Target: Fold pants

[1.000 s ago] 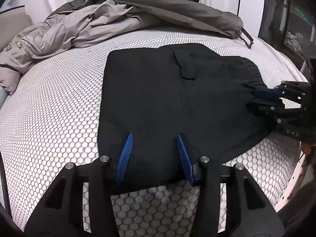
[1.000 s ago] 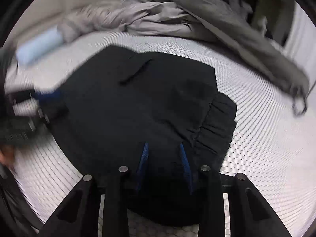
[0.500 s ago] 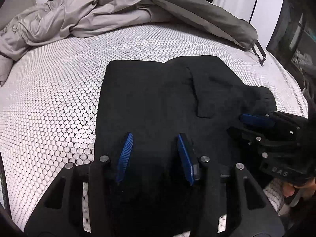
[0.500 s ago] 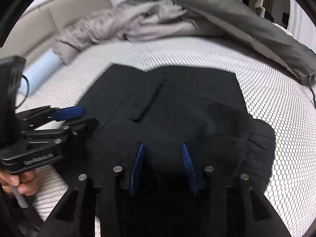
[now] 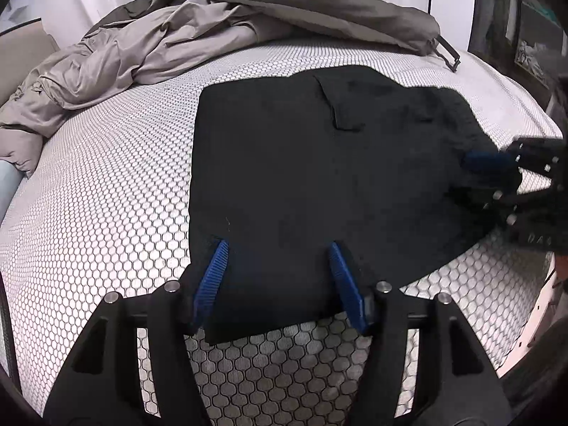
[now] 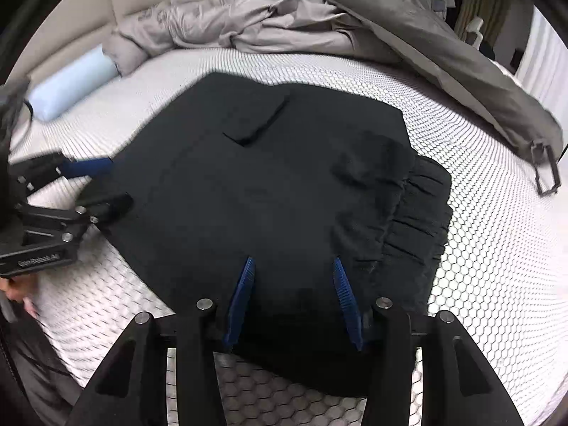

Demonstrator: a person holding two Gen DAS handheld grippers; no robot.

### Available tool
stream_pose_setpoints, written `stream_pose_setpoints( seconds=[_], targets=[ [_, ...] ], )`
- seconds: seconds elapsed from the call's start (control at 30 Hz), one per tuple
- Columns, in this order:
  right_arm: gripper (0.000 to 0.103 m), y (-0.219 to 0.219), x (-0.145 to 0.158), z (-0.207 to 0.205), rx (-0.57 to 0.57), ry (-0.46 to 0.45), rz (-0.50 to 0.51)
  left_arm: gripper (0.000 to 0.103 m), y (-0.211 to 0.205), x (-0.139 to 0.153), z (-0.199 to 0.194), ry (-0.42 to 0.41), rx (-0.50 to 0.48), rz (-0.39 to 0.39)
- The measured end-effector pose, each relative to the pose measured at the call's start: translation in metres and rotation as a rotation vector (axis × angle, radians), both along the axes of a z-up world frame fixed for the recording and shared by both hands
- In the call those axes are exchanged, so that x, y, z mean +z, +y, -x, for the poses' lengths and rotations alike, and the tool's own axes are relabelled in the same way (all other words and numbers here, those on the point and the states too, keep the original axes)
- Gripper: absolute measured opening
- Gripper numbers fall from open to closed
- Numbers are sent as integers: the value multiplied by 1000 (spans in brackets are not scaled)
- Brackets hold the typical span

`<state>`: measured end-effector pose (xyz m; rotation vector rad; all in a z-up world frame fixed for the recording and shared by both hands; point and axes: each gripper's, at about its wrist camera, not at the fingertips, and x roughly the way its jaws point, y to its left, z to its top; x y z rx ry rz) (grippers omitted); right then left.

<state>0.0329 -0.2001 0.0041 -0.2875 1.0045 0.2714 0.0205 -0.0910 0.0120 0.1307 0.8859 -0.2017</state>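
Lying folded: one pair of pants [image 5: 319, 184].

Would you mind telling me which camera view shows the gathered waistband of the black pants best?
The right wrist view: the waistband lies unobstructed at the right edge of the pants, its elastic pleats clear. In the left wrist view, that end sits far right, dark and partly hidden behind the right tongs.
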Motion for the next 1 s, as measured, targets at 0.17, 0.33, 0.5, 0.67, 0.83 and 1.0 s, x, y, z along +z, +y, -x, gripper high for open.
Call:
stream_pose_setpoints(
  seconds=[0.17, 0.33, 0.5, 0.67, 0.83, 1.0],
  targets=[
    [46, -12, 19, 20, -40, -53, 5, 59, 6, 5, 12, 0, 43, 34],
    [72, -31, 42, 47, -71, -72, -117, 70, 11, 28, 39, -27, 88, 76],
    [102, -38, 72, 65, -57, -158, -244, 102, 18, 65, 88, -190, 117, 120],
    [103, -42, 89, 101, -67, -237, -349, 102, 24, 79, 118, -267, 149, 175],
    [103, -38, 91, 116, -53, -304, -332, 102, 24, 87, 126, -297, 155, 155],
    [103, -42, 89, 120, -57, -320, -336, 102, 28, 89, 124, -306, 164, 174]
  ],
)
